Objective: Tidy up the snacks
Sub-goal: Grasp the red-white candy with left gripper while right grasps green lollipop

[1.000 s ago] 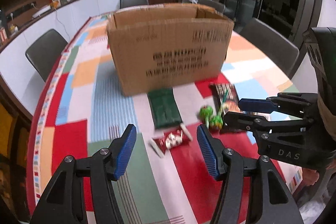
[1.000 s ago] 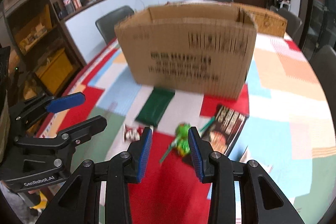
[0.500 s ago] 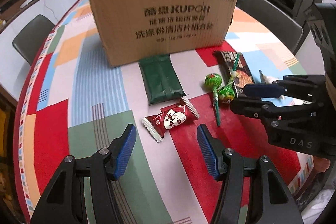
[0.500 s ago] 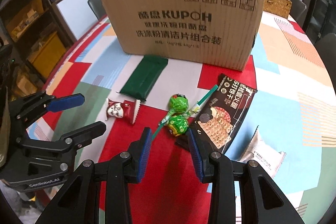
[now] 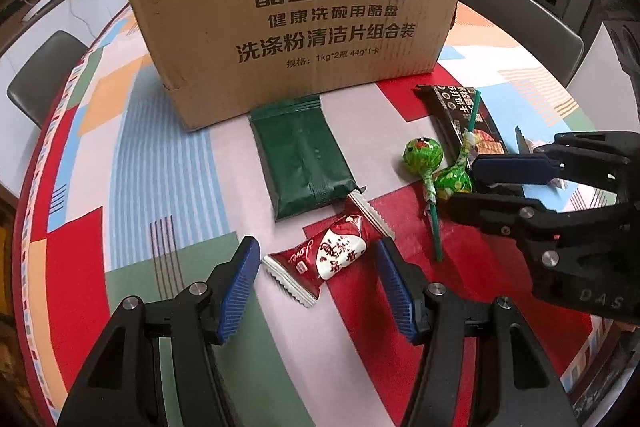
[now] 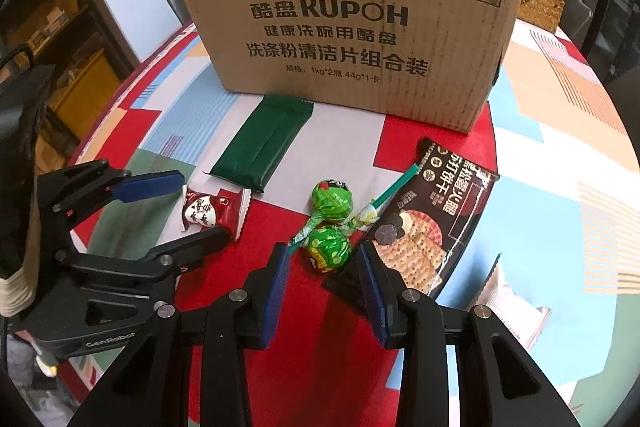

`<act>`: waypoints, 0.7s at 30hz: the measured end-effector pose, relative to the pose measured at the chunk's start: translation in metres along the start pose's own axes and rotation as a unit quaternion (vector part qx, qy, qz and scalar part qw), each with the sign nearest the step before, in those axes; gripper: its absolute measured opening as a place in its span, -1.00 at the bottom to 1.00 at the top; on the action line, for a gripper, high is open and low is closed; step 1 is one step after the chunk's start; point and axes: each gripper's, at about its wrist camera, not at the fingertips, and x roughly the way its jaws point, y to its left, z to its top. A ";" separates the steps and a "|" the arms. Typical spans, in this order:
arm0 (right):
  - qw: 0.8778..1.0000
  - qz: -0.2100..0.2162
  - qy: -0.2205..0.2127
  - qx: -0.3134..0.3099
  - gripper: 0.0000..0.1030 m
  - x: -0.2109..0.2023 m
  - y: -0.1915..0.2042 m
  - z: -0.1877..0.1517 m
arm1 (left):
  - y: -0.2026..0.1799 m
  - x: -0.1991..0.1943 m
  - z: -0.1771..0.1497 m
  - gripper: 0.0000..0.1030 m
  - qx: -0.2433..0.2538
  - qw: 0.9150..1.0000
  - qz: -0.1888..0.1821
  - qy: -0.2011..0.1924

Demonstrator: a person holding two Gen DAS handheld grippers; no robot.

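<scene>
Both grippers are on the approach to a first pick; nothing is held yet. In the left wrist view, the left gripper (image 5: 316,281) stands open at the bottom centre of the frame, its blue pads either side of the red candy (image 5: 328,253), not pressing on it. In the right wrist view, the right gripper (image 6: 324,281) hangs at lower centre with a narrower gap, open too, straddling the near lollipop (image 6: 326,249); the pads look just clear of the wrapper.

The other snacks lie mid-frame on the patchwork tablecloth (image 5: 132,155): a green pack (image 5: 302,157) touching the foot of the box (image 5: 296,11), a second lollipop (image 5: 422,157) just beside the near one, and a black cracker pack (image 6: 432,219) at centre right, with a pale wrapper (image 6: 516,303) partly tucked behind the right gripper (what it is, I cannot tell).

The next move, as I judge it, calls for a short further descent and then closing squarely on each snack, so the lollipop's round head does not squirt out and its stick does not drag its neighbour, before lifting over the box's tall wall.

Against the earlier frames, the snacks sat higher and smaller in both views and the box's open top showed; now the rim is out of sight, its printed face fills the upper frame, and each target lies between the pads.
</scene>
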 end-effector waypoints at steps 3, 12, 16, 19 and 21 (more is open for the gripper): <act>1.000 0.004 0.000 -0.004 -0.29 0.002 -0.001 0.002 | 0.000 0.004 0.003 0.14 -0.001 1.000 -0.002 0.001; 1.000 0.015 0.001 -0.013 -0.36 0.008 0.001 0.005 | -0.001 0.008 0.007 -0.33 -0.016 0.999 -0.032 0.007; 1.000 0.023 0.001 -0.014 -0.38 0.009 0.000 0.005 | -0.003 0.007 0.006 -0.54 -0.023 0.999 -0.037 0.008; 1.000 0.027 0.002 -0.013 -0.44 0.010 -0.002 0.006 | -0.002 0.007 0.006 -0.55 -0.031 0.999 -0.043 0.008; 0.999 0.034 0.008 -0.012 -0.48 0.013 -0.003 0.005 | -0.001 0.006 0.005 -0.55 -0.039 0.998 -0.048 0.009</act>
